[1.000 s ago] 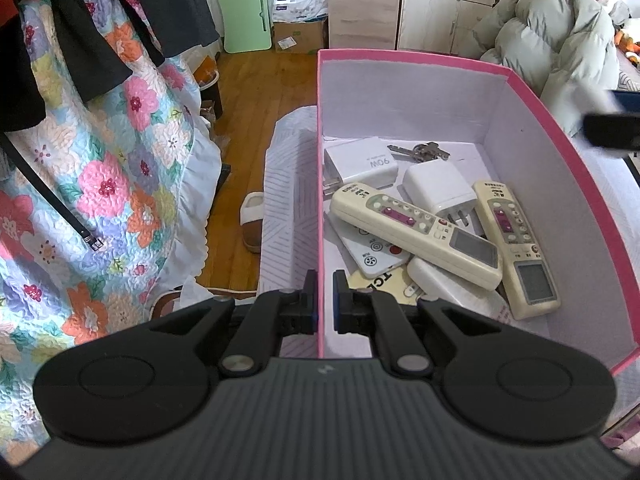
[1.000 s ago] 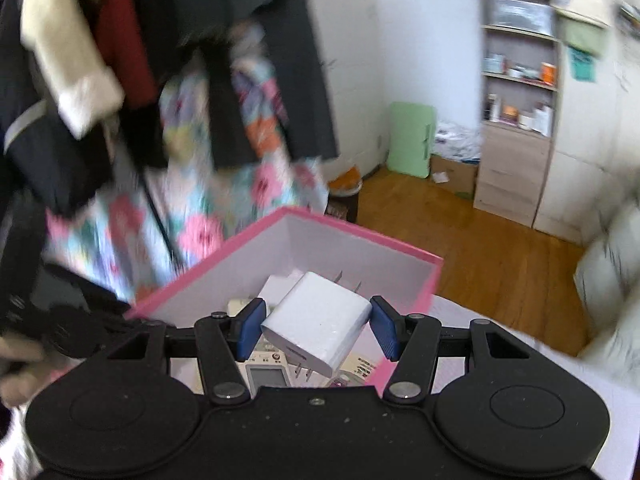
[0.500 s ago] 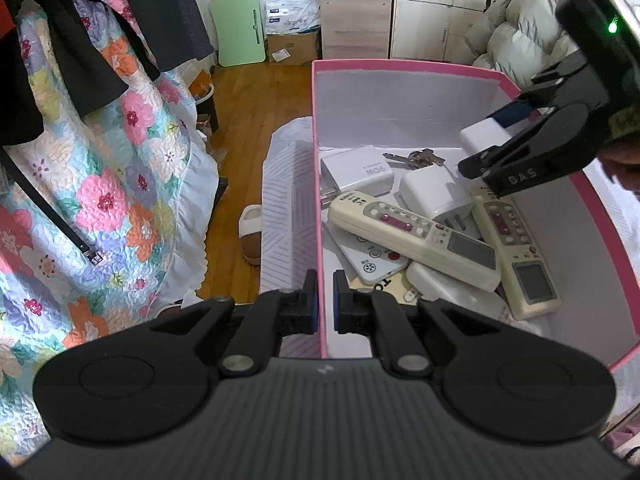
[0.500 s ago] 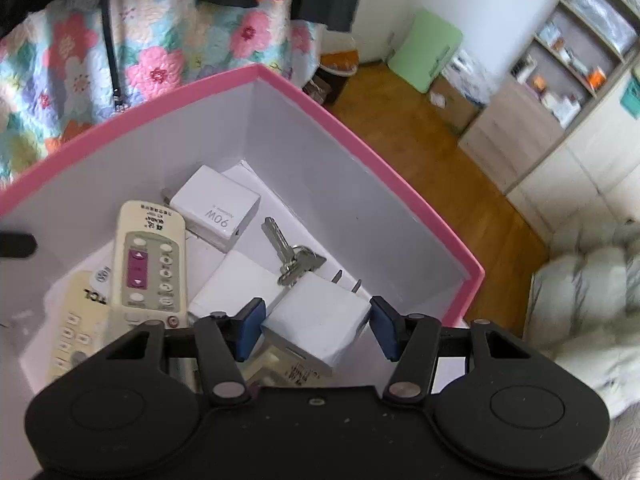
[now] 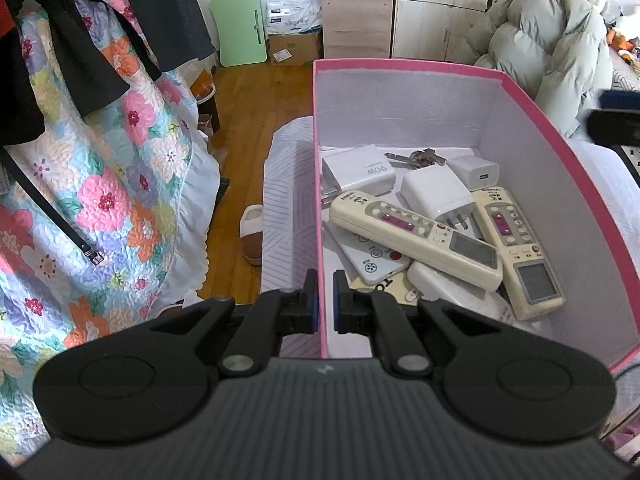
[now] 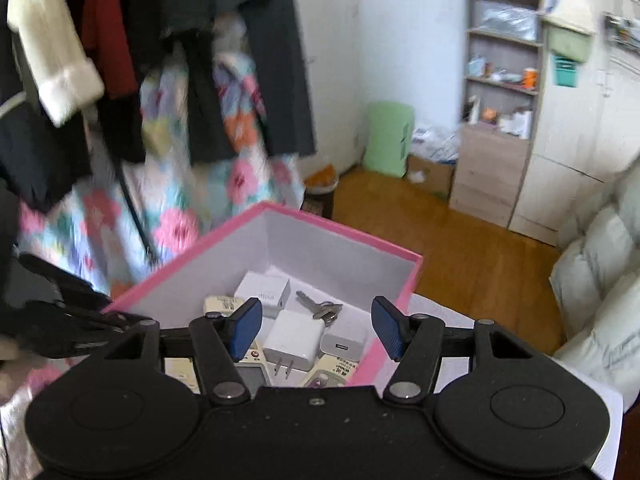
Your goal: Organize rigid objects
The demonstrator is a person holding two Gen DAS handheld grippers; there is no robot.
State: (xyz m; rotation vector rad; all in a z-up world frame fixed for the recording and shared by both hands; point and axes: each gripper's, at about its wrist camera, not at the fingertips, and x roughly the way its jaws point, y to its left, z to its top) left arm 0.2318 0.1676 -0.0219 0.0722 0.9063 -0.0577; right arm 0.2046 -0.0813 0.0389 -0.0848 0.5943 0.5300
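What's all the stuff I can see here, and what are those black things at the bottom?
box: 1, pink outside, pale inside, on the bed
chargers: 3, white, far half of the box
keys: 1 bunch, metal, by the box's far wall
long remotes: 2, cream, lying over the pile
flat remote: 1, white, under a long remote
quilt: 1, floral, hanging left
slipper: 1, brown and white, on the floor
jacket: 1, grey-green, puffy, far right
left claw: black, blue pads, shut on the box's near wall
right claw: black, blue pads, opening, empty, above the box
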